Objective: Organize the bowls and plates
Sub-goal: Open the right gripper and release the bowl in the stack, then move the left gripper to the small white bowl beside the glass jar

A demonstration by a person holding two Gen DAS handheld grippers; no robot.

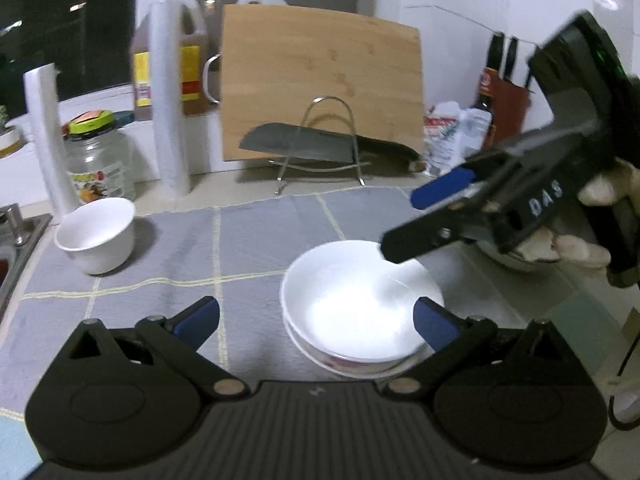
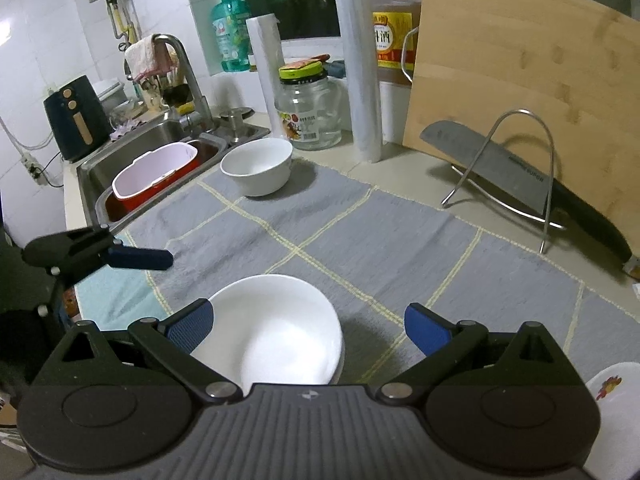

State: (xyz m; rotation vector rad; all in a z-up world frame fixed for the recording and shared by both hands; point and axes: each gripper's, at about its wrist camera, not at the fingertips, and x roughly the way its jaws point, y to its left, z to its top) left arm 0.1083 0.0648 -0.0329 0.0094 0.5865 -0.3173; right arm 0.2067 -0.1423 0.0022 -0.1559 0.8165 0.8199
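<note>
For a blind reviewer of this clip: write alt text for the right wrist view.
The open right gripper hovers over stacked white bowls on a grey checked mat, holding nothing. Another white bowl sits farther back near the sink, and the left gripper enters from the left. A cutting board and a cleaver stand at right.

We see white shallow bowl [image 1: 360,304] upright, nested atop second dish, only rim of lower one [image 1: 352,368] visible, on grey checked mat [image 1: 256,240] toward its near edge. We see deeper white bowl [image 2: 257,166] upright, empty, at mat's far corner beside sink. Another white dish [image 2: 612,390], printed, peeks at mat's right edge.
</note>
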